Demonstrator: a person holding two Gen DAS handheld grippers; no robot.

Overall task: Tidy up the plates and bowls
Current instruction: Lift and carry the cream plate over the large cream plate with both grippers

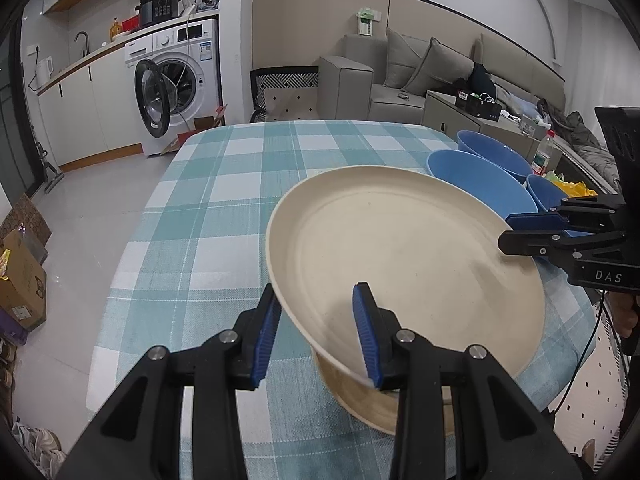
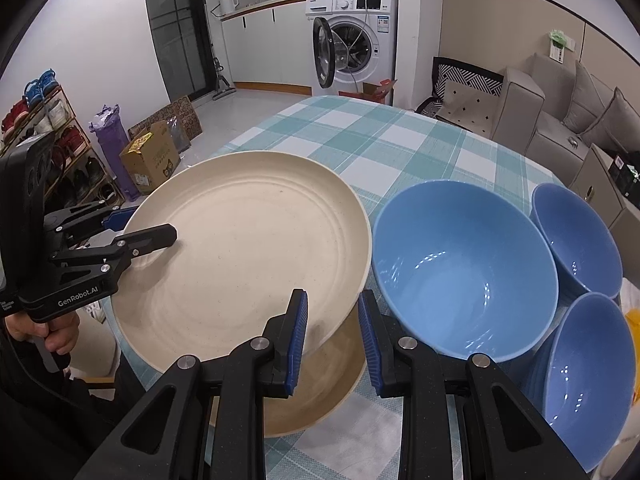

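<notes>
A large cream plate (image 1: 404, 256) (image 2: 244, 256) is held tilted above a second cream plate (image 1: 368, 408) (image 2: 320, 392) on the checked tablecloth. My left gripper (image 1: 320, 336) (image 2: 140, 224) straddles the top plate's near rim, one finger inside and one outside, with a visible gap. My right gripper (image 2: 332, 336) (image 1: 516, 232) straddles the opposite rim the same way. A big blue bowl (image 2: 460, 272) (image 1: 476, 180) and two smaller blue bowls (image 2: 572, 236) (image 2: 584, 376) stand to the right of the plates.
The table (image 1: 224, 208) with the teal checked cloth stretches away toward a washing machine (image 1: 180, 76) and a grey sofa (image 1: 400, 76). Boxes (image 2: 148, 156) and a shoe rack (image 2: 52, 140) stand on the floor to the left.
</notes>
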